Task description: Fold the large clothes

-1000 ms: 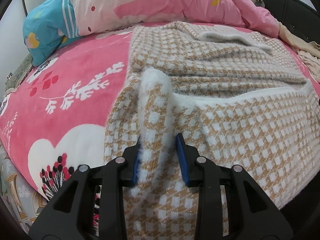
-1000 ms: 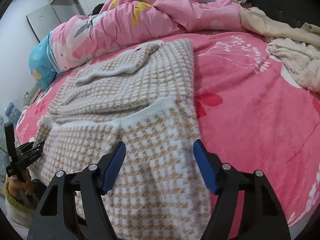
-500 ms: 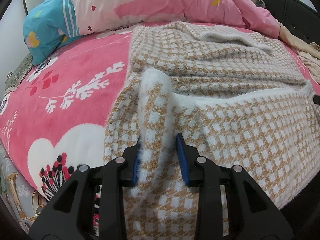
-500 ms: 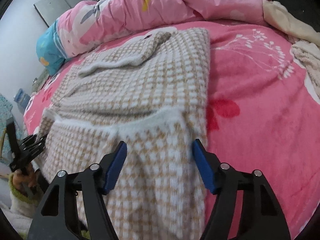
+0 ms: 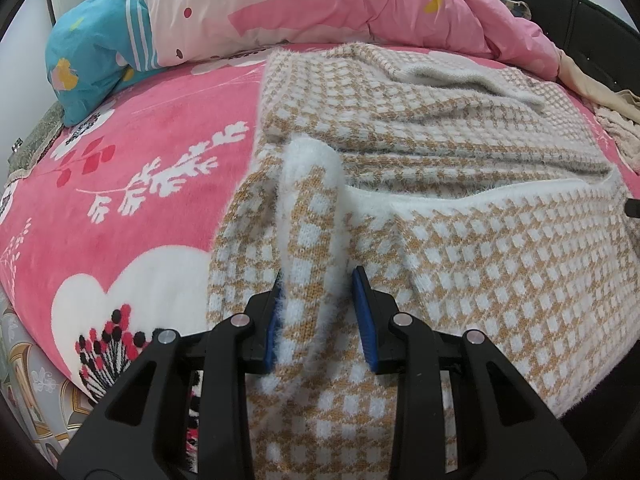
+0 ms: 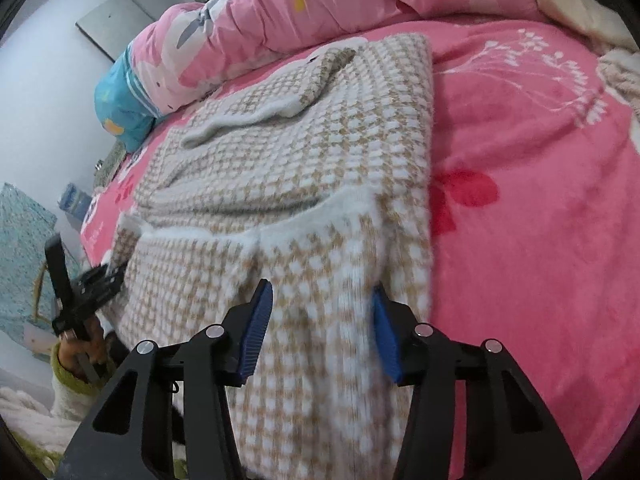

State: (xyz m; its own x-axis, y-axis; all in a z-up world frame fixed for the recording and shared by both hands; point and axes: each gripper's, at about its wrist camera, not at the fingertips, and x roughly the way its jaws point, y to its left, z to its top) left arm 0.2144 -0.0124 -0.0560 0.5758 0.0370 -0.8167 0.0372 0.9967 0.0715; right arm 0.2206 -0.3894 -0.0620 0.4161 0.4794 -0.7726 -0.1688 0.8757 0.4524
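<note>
A large knitted garment point(image 5: 460, 216), checked in tan and white with a fluffy white edge, lies spread on a bed with a pink flowered blanket point(image 5: 132, 148); its near part is folded back over the rest, and the white edge runs across the middle. The left tongs point(image 5: 316, 312) are narrow and hold a raised ridge of this garment – the fabric stands up between the two blue pads at the left corner of the folded part. The right tongs point(image 6: 320, 332) are at the right corner of the same fold, close to the side where the garment meets the pink blanket; they are closing, the knit lies between the blue pads, but the pads do not press it yet. In the right wrist view the left tongs and the hand point(image 6: 78, 354) holding them show at the far left edge. Behind the garment a pink duvet point(image 5: 320, 4) is heaped – its end is blue
</note>
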